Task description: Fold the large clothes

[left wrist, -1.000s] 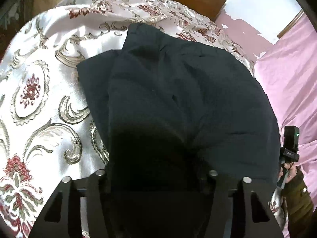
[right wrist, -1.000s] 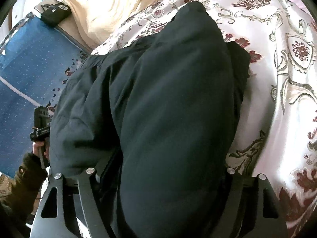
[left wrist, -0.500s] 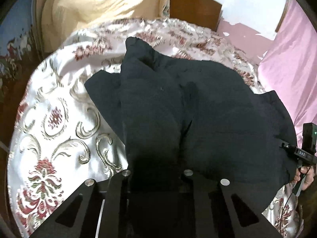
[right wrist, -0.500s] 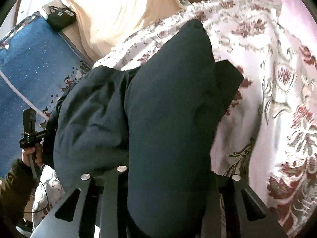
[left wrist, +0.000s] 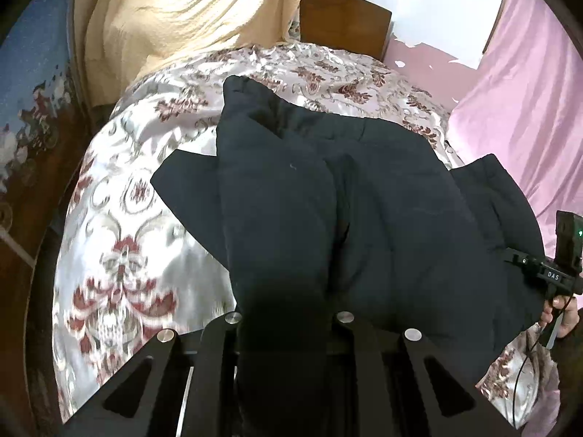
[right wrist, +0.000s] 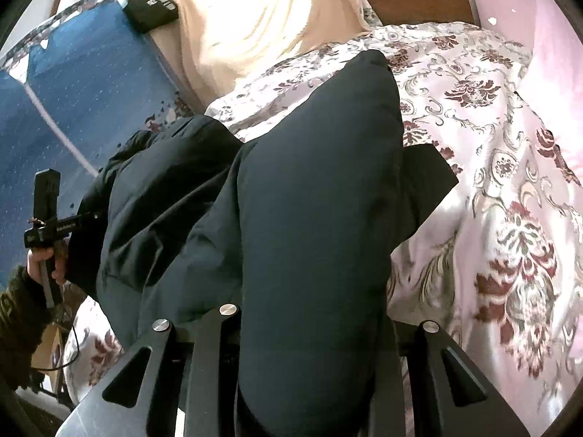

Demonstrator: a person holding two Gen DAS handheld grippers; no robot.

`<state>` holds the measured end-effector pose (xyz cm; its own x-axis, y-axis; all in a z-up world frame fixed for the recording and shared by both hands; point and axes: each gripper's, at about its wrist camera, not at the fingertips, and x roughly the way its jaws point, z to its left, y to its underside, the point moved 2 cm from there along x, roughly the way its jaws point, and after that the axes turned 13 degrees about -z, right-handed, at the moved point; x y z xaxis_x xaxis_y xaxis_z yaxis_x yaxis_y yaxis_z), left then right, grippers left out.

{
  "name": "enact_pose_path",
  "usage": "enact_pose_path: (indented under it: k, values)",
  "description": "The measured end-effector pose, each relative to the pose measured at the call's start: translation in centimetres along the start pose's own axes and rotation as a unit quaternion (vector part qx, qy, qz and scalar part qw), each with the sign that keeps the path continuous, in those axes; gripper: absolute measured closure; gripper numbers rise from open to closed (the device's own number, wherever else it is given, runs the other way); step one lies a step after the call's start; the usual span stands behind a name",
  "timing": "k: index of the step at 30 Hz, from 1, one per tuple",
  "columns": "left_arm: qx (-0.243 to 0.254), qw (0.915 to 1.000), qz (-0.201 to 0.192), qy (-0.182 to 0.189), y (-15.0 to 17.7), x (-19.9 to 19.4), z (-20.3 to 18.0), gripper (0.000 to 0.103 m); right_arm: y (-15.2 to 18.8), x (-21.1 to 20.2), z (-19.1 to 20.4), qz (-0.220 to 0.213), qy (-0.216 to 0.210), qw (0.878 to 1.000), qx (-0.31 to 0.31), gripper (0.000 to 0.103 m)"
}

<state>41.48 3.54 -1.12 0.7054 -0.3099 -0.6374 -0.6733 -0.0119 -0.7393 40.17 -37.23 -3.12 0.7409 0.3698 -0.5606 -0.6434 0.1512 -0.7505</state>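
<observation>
Both ends are pinched: the left hand-held gripper [left wrist: 288,331] and the right hand-held gripper [right wrist: 309,327] each have a thick bunch of the dark padded jacket [left wrist: 364,225] clamped between their jaws, so I'd lift both evenly and carry the held edge toward 12 o'clock so the fold lands square instead of twisted. The jacket itself is puffy, navy-black and already partly doubled, lying mid-bed on the floral bedspread [left wrist: 120,255], one flat flap sticking out at 9 o'clock.

Floral bedspread [left wrist: 120,255], cream blanket [left wrist: 175,18], wooden headboard [left wrist: 342,25].
</observation>
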Motion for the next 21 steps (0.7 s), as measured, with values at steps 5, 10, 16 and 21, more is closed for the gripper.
enact_pose_path:
  k: [5, 10, 16, 21]
  values:
    - [-0.003, 0.9999, 0.011, -0.001, 2.7, -2.0, -0.1, 0.086, 1.9, -2.6, 1.5, 0.014, 0.002, 1.0, -0.013, 0.078]
    - [-0.013, 0.9995, 0.028, -0.003, 5.0, -1.4, 0.4, 0.086, 3.9, -3.0, 1.5, 0.032, 0.012, 0.999, -0.003, 0.077]
    - [-0.009, 0.9989, 0.039, -0.024, 7.2, 0.1, 1.0, 0.079, 5.7, -2.2, -0.1, 0.042, 0.04, 0.998, 0.027, 0.069]
    - [-0.014, 0.996, 0.073, -0.05, 8.3, 1.2, 1.7, 0.065, 7.5, -1.4, -1.1, 0.058, 0.068, 0.994, 0.067, 0.055]
